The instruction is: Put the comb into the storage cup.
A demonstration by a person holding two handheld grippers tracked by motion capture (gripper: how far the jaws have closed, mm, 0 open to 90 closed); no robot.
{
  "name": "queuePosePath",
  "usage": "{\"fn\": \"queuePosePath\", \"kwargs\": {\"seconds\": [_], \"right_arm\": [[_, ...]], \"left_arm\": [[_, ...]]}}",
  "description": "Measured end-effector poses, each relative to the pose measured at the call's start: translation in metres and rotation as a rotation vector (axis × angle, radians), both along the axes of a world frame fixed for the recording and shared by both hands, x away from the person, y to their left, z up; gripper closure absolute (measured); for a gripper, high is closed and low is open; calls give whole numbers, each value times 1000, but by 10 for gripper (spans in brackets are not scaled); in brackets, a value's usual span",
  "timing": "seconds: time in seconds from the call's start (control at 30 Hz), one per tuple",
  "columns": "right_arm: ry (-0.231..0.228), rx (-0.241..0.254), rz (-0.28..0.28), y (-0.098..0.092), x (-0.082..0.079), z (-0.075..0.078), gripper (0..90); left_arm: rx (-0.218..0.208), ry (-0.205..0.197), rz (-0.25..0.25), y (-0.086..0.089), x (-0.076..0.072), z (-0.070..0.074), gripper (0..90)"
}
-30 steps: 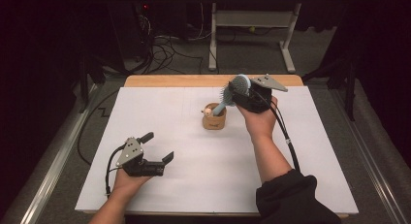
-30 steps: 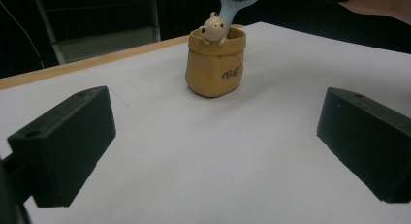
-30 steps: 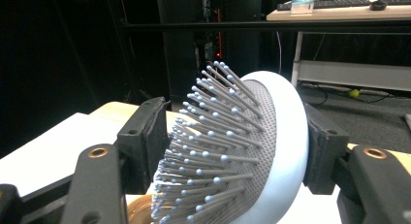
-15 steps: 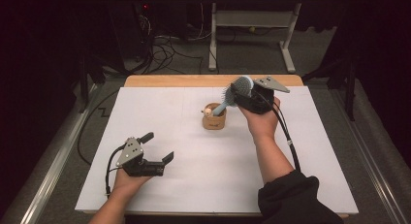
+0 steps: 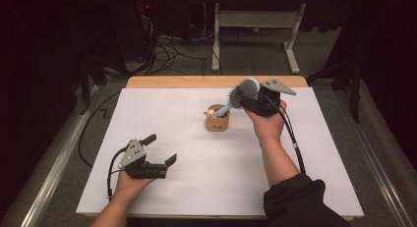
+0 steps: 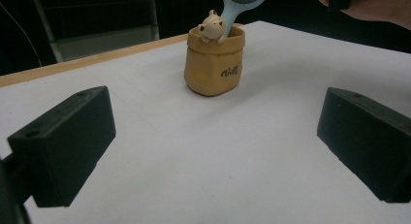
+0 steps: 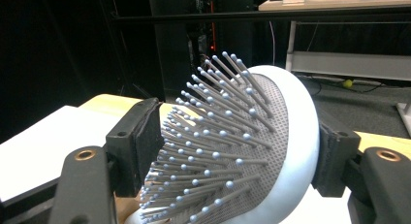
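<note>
A tan pouch (image 5: 217, 121) (image 6: 213, 64) stands upright at the middle back of the white table sheet (image 5: 206, 187), with a small toy bear (image 5: 210, 112) (image 6: 212, 25) at its rim. A pale blue hairbrush (image 5: 247, 88) (image 7: 271, 151) leans out of the pouch, handle down inside it. My right gripper (image 5: 244, 94) (image 7: 232, 136) has the brush head between its jaws: one pad meets the bristles, the other the back. Its jaws have just been opening slightly. My left gripper (image 5: 161, 148) (image 6: 213, 151) rests open at the front left, facing the pouch.
The table's wooden edge (image 5: 196, 81) runs along the back. Behind it, on the dark floor, lie cables (image 5: 167, 45) and a white desk frame (image 5: 255, 30). A metal rail (image 5: 54, 168) lines the table's left side.
None that I can make out; both hands and the brush stay where they were.
</note>
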State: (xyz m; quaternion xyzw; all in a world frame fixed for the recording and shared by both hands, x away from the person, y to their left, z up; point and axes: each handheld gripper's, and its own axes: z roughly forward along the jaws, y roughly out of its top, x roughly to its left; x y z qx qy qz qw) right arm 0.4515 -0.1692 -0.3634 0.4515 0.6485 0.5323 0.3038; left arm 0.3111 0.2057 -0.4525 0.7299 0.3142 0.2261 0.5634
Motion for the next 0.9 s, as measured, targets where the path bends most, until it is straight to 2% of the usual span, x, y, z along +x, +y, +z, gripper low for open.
{"fn": "queuePosePath", "kwargs": {"seconds": [0.67, 0.9], "right_arm": [[-1, -33, 27, 0, 1, -1, 249], [14, -37, 31, -1, 2, -3, 230]], "left_arm": [[-1, -1, -1, 1, 0, 0, 9], [-1, -1, 0, 1, 0, 0, 9]]}}
